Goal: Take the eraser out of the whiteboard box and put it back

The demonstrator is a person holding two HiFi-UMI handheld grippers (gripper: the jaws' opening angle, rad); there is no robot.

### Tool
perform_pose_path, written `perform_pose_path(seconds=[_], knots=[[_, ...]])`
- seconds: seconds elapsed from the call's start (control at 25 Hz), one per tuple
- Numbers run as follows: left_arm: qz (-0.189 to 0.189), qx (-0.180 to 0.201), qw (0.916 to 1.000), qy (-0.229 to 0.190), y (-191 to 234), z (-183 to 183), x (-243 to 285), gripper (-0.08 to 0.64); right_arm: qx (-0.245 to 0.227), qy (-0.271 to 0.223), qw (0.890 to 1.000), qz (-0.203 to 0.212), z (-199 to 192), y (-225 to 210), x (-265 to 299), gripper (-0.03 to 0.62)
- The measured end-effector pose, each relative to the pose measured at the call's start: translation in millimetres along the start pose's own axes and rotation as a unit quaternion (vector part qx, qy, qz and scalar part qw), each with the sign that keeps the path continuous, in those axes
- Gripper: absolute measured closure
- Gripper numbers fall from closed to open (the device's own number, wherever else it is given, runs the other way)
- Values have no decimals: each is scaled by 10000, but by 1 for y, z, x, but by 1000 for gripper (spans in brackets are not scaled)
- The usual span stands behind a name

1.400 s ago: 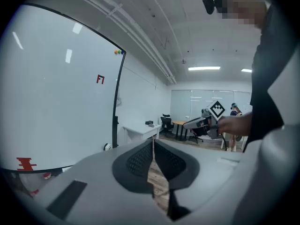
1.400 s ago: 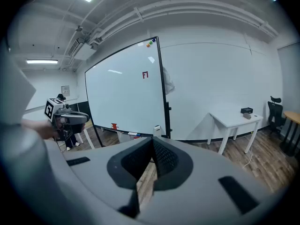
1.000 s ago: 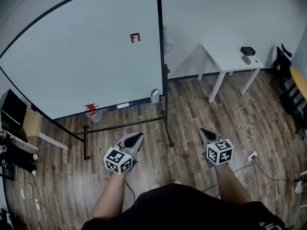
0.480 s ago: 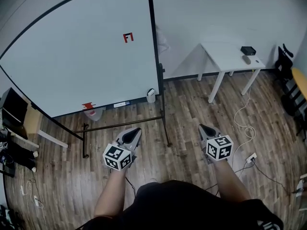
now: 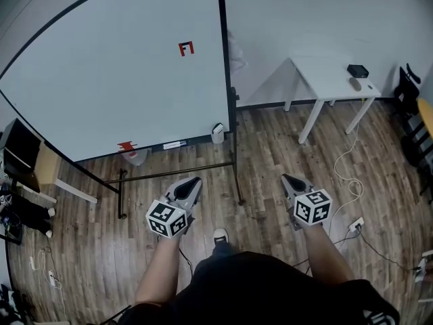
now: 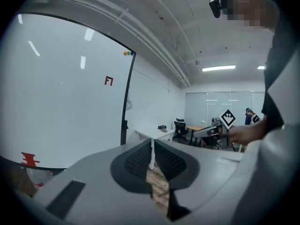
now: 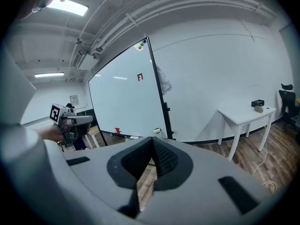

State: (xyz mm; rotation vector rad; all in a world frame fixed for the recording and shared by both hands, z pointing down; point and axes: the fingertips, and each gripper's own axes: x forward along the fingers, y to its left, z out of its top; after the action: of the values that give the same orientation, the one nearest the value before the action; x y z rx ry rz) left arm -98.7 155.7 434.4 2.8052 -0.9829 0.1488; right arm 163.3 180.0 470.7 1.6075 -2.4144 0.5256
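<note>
The whiteboard (image 5: 122, 73) stands on its black frame ahead of me. A small white box (image 5: 218, 133) hangs at its lower right corner by the post; I cannot make out an eraser in it. The box (image 7: 157, 131) also shows small in the right gripper view. My left gripper (image 5: 191, 182) and right gripper (image 5: 289, 179) hover over the wooden floor, well short of the board. Both are shut with nothing between the jaws, tips meeting in the left gripper view (image 6: 151, 142) and the right gripper view (image 7: 152, 139).
A red marking (image 5: 127, 147) and a white strip (image 5: 174, 144) lie along the board's lower edge. A white table (image 5: 331, 80) with small dark items stands at the right wall. Cables (image 5: 345, 175) trail on the floor at right. A dark monitor (image 5: 17, 151) and clutter sit at left.
Both grippers have edged slightly forward toward the board, still shut. A shoe has come into view below them as the person steps.
</note>
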Motion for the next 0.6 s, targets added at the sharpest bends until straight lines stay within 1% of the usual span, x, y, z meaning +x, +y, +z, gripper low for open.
perform_pose_path(seconds=[0.32,0.6], knots=[[-88,-11,9999,98,25,-2,19,540,-13,40,10000,-72,8,-6,28,598],[-181,-97,9995,229,51,-11,40,540,41,235,9997,-32,6,-11,55,598]])
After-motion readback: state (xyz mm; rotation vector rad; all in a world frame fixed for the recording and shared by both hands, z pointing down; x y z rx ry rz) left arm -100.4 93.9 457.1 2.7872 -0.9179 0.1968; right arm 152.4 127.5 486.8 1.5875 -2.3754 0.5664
